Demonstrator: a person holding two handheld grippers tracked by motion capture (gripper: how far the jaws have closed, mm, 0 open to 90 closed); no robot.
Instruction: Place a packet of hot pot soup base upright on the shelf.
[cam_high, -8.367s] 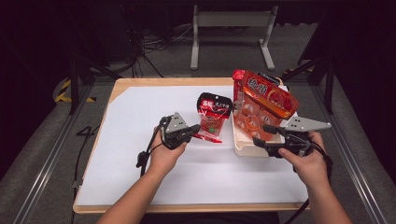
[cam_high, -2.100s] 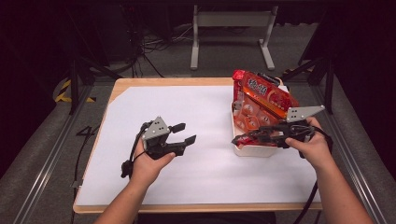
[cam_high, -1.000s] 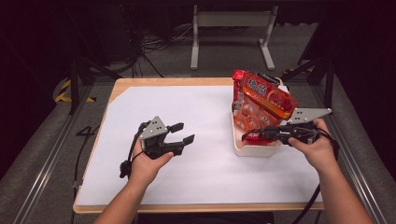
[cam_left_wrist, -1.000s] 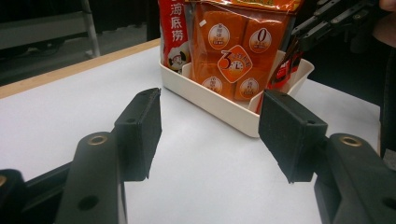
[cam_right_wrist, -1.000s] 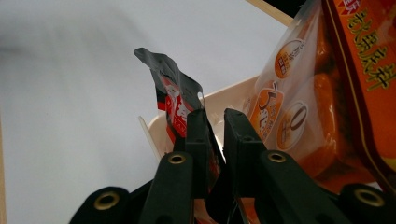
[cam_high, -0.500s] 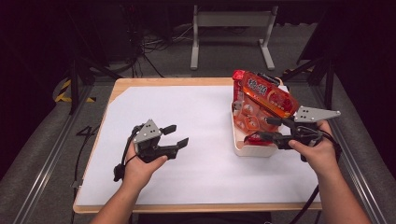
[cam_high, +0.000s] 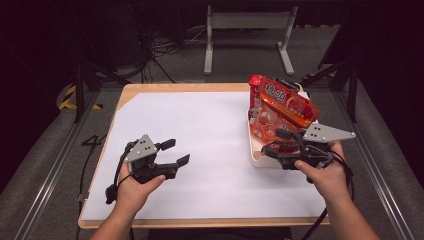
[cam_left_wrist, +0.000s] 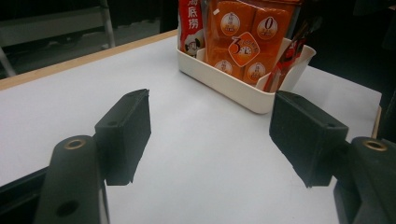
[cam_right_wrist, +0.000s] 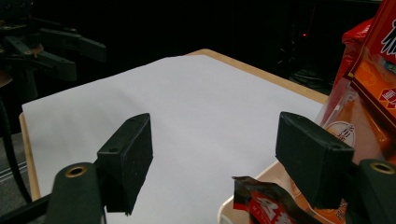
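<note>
High view: a wooden worktop (cam_high: 131, 95) under a white sheet (cam_high: 210, 135) stands in a dark room. A cream plastic tray (cam_high: 260, 159) by its right edge holds red-orange snack packets (cam_high: 280, 107), the tall one leaning right.

Left gripper view: the left claw (cam_left_wrist: 210, 135) has just been opening; nothing lies between.

Right gripper view: the right claw (cam_right_wrist: 215, 156) has just been opening over the tray's near rim, gripping nothing, beside a small red packet (cam_right_wrist: 266, 203).

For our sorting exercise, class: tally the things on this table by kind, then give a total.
Snack packets: 3 (long red packet, orange packet, small red packet)
White bin: 1
Claws: 2 (left claw, right claw)
Total: 6
</note>
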